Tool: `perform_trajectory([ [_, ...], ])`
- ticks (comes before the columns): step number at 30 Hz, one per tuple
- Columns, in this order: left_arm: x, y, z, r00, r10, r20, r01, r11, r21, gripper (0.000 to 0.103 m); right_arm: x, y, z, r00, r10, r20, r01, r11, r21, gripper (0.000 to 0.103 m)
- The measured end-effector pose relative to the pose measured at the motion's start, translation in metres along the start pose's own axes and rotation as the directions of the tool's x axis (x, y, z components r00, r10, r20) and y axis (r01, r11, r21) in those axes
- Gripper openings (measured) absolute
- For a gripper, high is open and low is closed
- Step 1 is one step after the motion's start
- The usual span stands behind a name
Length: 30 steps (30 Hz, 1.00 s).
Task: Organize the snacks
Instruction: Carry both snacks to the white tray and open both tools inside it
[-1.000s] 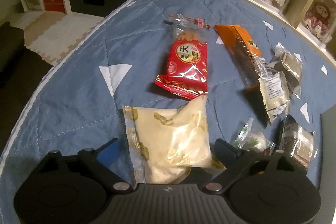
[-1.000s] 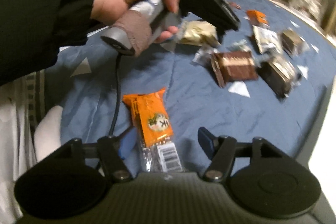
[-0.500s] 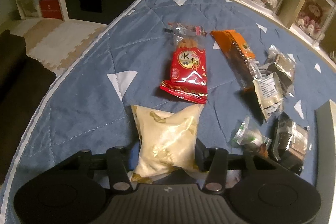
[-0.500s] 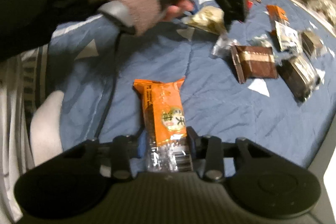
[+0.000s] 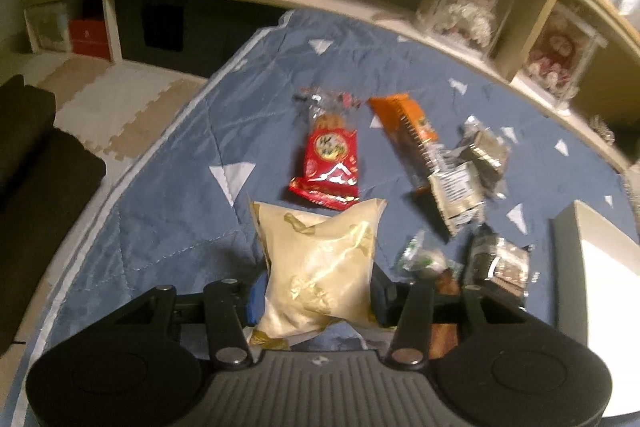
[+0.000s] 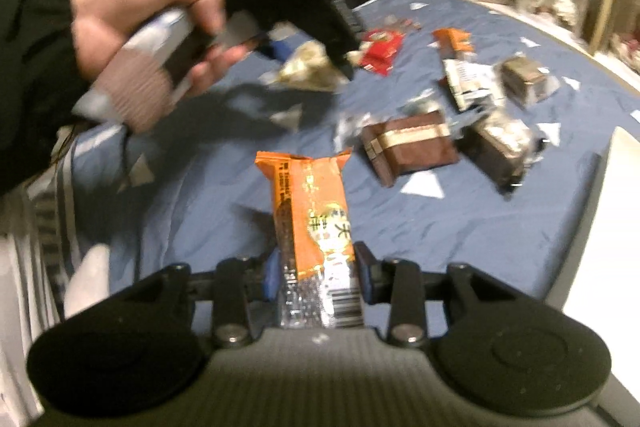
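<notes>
Cream snack pouch [image 5: 320,259] ran long axis straight out from the left gripper [image 5: 316,297], sealed far edge pointing at the red packet [image 5: 329,163] on the blue quilt [image 5: 160,211]. Left jaws were closed on the pouch's near end. Orange wafer bar [image 6: 312,219] likewise pointed away along the right gripper [image 6: 316,277], barcode end clamped between its jaws. Brown box [image 6: 408,147] and dark wrapped snacks lay loose on the quilt. White tray [image 5: 600,291] at right edge, contents not visible.

Left gripper [image 5: 316,295] and right gripper [image 6: 316,277] both clamped, angled downward.
</notes>
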<state>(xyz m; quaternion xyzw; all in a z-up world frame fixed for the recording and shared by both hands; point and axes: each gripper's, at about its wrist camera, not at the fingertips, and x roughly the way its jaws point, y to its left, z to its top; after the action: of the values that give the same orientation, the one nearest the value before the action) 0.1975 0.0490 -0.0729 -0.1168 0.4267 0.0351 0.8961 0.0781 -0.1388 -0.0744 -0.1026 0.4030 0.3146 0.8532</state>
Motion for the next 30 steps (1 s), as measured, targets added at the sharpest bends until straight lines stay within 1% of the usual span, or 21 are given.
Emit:
perform_trajectory([
  [4,-0.021,-0.008,-0.004,0.999,-0.037,0.035,0.036,0.999,0.034,0.05,-0.012,-0.012,0.006,0.998,-0.046,0.043,0.043,0.996,0.074,0.043],
  [8,-0.038,-0.019,-0.01,0.995,-0.08,0.056,0.076,0.995,0.066,0.05,-0.025,-0.025,0.008,0.991,-0.105,0.08,0.091,0.983,0.157,0.043],
  [13,-0.056,-0.034,-0.016,0.99,-0.119,0.081,0.11,0.988,0.109,0.05,-0.042,-0.044,0.009,0.979,-0.168,0.115,0.136,0.96,0.246,0.043],
  [20,-0.073,-0.057,-0.023,0.98,-0.17,0.104,0.151,0.975,0.165,0.051,-0.062,-0.064,0.007,0.957,-0.248,0.149,0.191,0.93,0.315,0.043],
  [23,-0.078,-0.07,-0.027,0.975,-0.197,0.106,0.175,0.967,0.188,0.051,-0.07,-0.074,0.006,0.947,-0.283,0.152,0.219,0.914,0.343,0.043],
  [30,-0.082,-0.104,-0.038,0.965,-0.25,0.085,0.225,0.948,0.226,0.051,-0.095,-0.1,-0.011,0.92,-0.368,0.136,0.286,0.866,0.41,0.043],
])
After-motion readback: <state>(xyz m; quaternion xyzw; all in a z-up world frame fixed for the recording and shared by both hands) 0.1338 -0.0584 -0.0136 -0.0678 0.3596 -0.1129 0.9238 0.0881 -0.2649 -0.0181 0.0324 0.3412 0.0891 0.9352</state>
